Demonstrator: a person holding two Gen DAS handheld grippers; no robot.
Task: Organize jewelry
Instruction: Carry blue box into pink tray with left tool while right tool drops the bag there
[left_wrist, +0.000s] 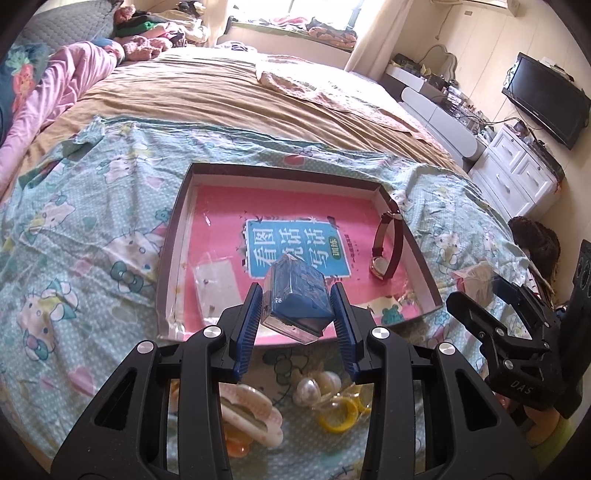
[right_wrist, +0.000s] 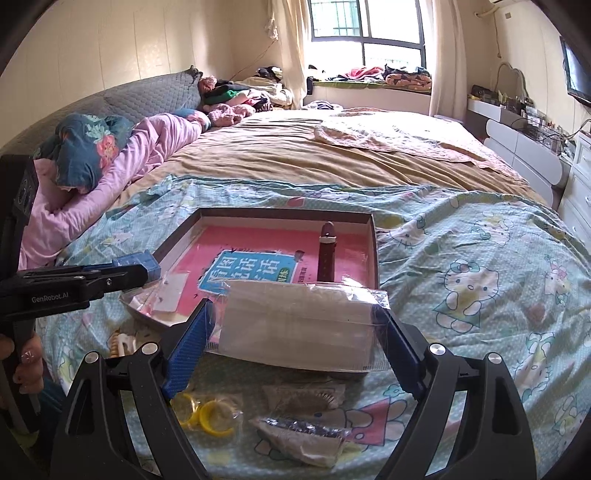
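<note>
**Tools loaded, tray just ahead**

Left tool (left_wrist: 298, 295) clamped on a small blue box (left_wrist: 297, 295) in clear wrap, held tilted above the near edge of the tray (left_wrist: 173, 236). Right tool (right_wrist: 295, 325) spread wide around a clear packet (right_wrist: 301, 321) with pale padding inside; pads pressed on both short ends, so grasped rather than released. Both loads hanging near the tray's front edge, neither set down yet.

Inside the tray: a pink book (left_wrist: 288, 206) as a floor, a watch (left_wrist: 384, 245) with a dark strap along the right wall, a small flat bag (left_wrist: 214, 284) at the left. Bare space mostly in the middle and toward the far wall.

Still loose on the bed's cartoon sheet (left_wrist: 92, 229), below the tools: yellow rings (left_wrist: 338, 415), pearl pieces (left_wrist: 308, 393), a cream hair clip (left_wrist: 251, 413), a foil-looking packet (right_wrist: 303, 432).

For a tidy placement, probably best:
- Carry each load well past the front wall before lowering; that wall looks bent and likely to catch.
- Level the blue box first, then set it flat on the book.
- Keep the wide packet clear of the watch, lay it mid-tray.
- Unclamp only after contact, one side at a time, to avoid the two tools bumping.
</note>
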